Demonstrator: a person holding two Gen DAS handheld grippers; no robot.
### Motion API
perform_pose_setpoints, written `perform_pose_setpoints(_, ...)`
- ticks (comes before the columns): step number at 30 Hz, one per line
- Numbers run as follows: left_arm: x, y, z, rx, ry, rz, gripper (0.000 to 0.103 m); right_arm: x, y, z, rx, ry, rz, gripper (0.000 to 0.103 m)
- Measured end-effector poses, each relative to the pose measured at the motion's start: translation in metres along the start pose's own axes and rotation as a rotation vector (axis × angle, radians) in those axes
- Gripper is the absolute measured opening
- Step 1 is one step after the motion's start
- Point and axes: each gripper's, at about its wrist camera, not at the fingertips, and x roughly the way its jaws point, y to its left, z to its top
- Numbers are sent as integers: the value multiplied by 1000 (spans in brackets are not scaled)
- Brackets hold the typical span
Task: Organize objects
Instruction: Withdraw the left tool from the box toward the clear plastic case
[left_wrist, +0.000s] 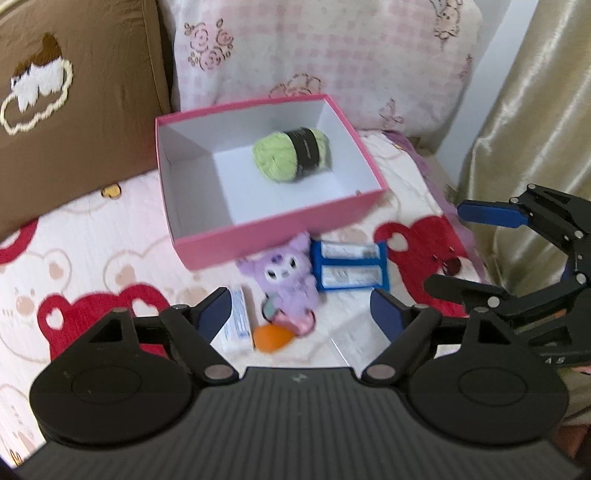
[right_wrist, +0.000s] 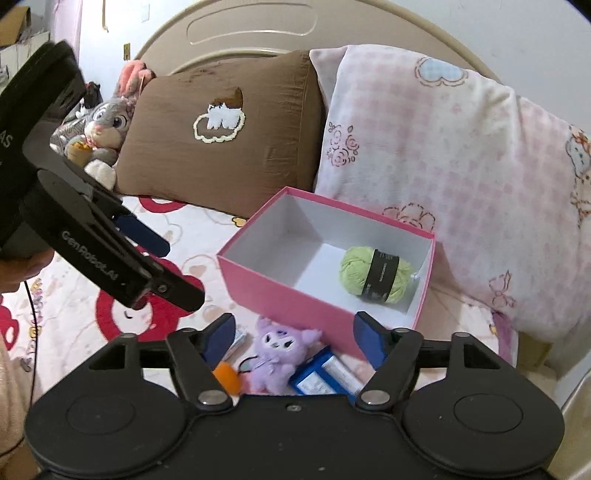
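**Purple plush sits dead ahead of my left gripper, in front of the pink box**

I take the pink box (left_wrist: 280, 236) as my landmark. One thing is already in it: the green yarn ball (left_wrist: 291, 153), lying on the white floor toward the box's right wall. Everything else waits on the bedspread just outside the near wall of the box.

The purple plush toy (left_wrist: 286, 277) lies touching or almost touching that near wall, head toward the box and feet toward me, so its long axis runs roughly along my left gripper's (left_wrist: 299, 310) line of sight. Beside it, to the right, is the blue packet (left_wrist: 349, 266); to the left, a white tube box (left_wrist: 238, 321); nearest me, an orange ball (left_wrist: 271, 338) against the plush's feet.

Both my tools are spread wide and carry nothing. The left gripper frames the plush squarely between its fingers. The right gripper (right_wrist: 293, 334) also looks down on the plush, but from the blue packet's side, and in the left view it hangs off to the right, clear of the pile.

My judgement: the left is better lined up for the plush, closing across its narrow width, then a short carry forward over the near wall. The right suits the blue packet.
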Motion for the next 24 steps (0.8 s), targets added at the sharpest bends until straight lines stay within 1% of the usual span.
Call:
perform_pose_setpoints(3,-11,-4,-13,-2,-6,16,83,-10,4,-10,44,1,25,79)
perform_pose_setpoints(5,-18,-7,-21,8,-16,16,87,-15,8,-16,61,4,37,80)
perform_pose_setpoints(7,-24,-10,-28,15,-23,6,88,-19,13,-22,61,8,36,82)
perform_pose_setpoints(12,-28,-21,-46,29,-17,8,92,-27,20,-35,73,23,42,82)
perform_pose_setpoints(15,-24,-24,-57,20,2,-3,92,-28,22,-45,80,38,52,83)
perform_pose_setpoints(17,-22,-23,-68,-2,-3,-21,93,-26,24,-53,84,43,49,88)
perform_pose_setpoints(19,-17,-22,-77,-20,7,-32,94,-24,25,-62,94,39,44,90)
perform_pose_setpoints(21,-9,-22,-85,-31,29,-59,94,-20,26,-71,99,44,41,90)
perform_pose_setpoints(24,4,-23,-93,-45,36,-74,95,-12,28,-85,108,57,46,91)
